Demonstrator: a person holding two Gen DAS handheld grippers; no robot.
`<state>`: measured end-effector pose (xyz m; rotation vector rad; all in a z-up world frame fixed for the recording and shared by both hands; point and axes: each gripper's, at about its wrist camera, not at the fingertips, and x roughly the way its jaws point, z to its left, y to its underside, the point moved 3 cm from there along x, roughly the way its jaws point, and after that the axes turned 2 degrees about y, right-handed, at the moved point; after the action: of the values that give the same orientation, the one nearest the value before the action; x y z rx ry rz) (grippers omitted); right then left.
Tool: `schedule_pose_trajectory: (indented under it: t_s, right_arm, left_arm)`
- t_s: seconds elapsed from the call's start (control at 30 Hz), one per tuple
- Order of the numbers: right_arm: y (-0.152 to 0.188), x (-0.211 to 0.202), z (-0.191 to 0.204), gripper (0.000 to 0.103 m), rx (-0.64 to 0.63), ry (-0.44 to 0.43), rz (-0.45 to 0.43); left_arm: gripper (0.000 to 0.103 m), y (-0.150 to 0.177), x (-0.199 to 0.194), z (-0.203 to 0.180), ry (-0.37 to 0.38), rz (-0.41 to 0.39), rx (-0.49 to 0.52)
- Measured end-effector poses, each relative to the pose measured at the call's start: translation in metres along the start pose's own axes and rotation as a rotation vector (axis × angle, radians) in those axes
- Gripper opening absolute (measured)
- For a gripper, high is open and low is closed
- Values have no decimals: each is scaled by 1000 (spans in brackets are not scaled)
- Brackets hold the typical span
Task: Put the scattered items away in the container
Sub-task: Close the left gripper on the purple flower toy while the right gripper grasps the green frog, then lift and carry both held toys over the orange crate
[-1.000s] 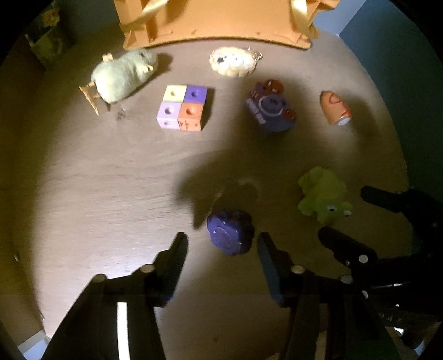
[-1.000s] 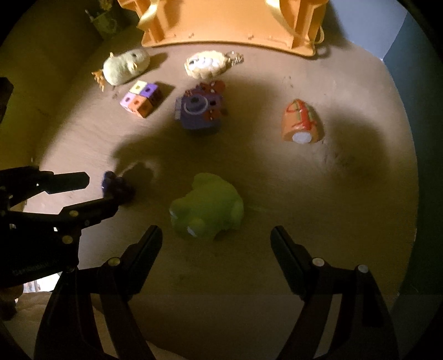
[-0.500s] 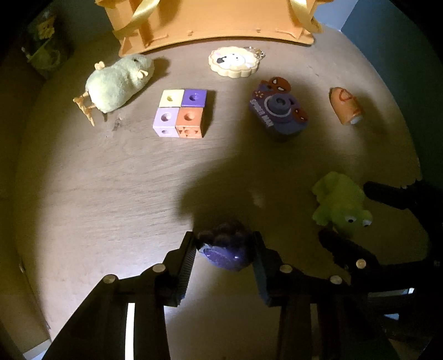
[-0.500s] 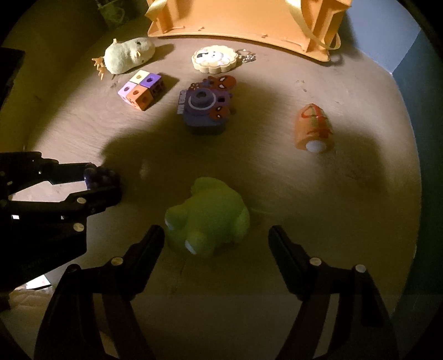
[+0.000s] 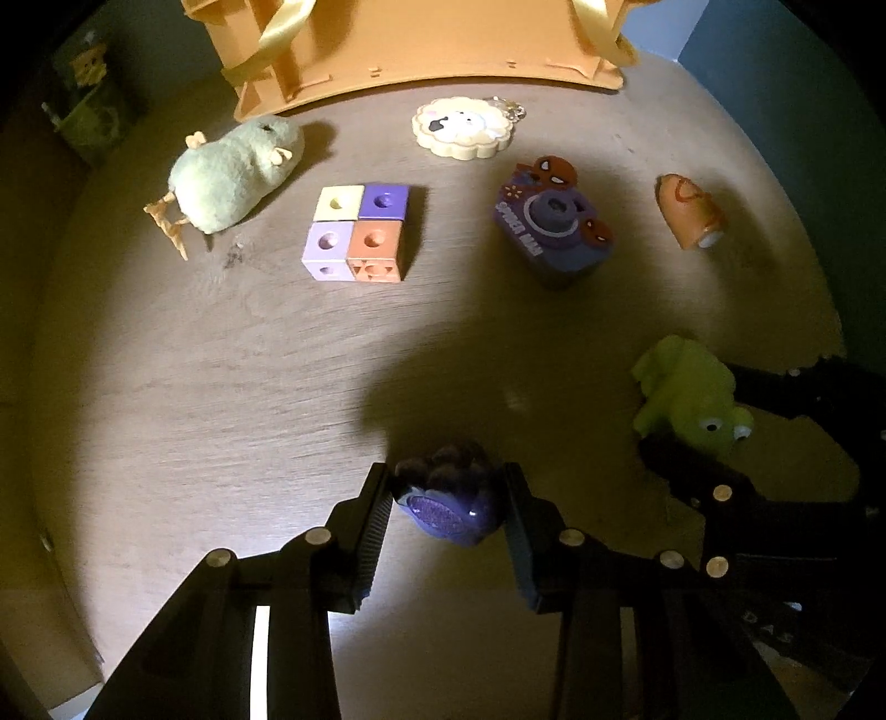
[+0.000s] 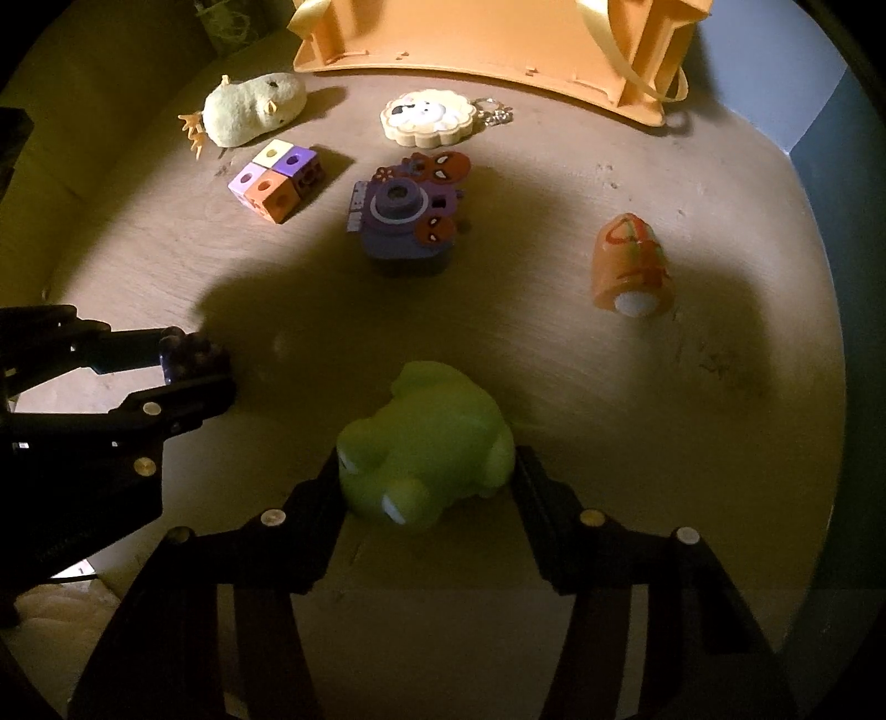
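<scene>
left claw (image 5: 448, 501) pinches the purple toy (image 5: 449, 498) just above the worktop (image 5: 221, 387). right claw (image 6: 426, 476) has just been closing, its fingers against the green frog (image 6: 426, 459). the orange container (image 5: 421, 44) stands at the far edge.

A round wooden table (image 5: 221, 387) stands dimly lit against blue walls (image 6: 775, 72).

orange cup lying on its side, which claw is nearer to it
Right. The right claw is closing around the frog, just short of the cup; the left claw, gripping the purple toy, sits farther away.
</scene>
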<state>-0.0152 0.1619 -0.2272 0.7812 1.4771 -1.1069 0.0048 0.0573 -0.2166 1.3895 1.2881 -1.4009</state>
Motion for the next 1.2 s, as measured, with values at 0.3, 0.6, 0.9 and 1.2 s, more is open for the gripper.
schedule_pose_trajectory:
  t_s: [0.3, 0.6, 0.9, 1.2]
  right_arm:
    - [2, -22, -4, 53, 42, -7, -2]
    - [1, -77, -3, 53, 50, -43, -48]
    - [-12, -139, -2, 53, 52, -75, -117]
    - [-18, -169, -4, 53, -5, -60, -81]
  left_arm:
    - [36, -2, -26, 11, 29, -16, -53]
    - [36, -4, -100, 18, -60, -133, 51]
    - [36, -26, -125, 8, -38, -136, 82]
    - [36, -34, -151, 11, -65, -122, 134]
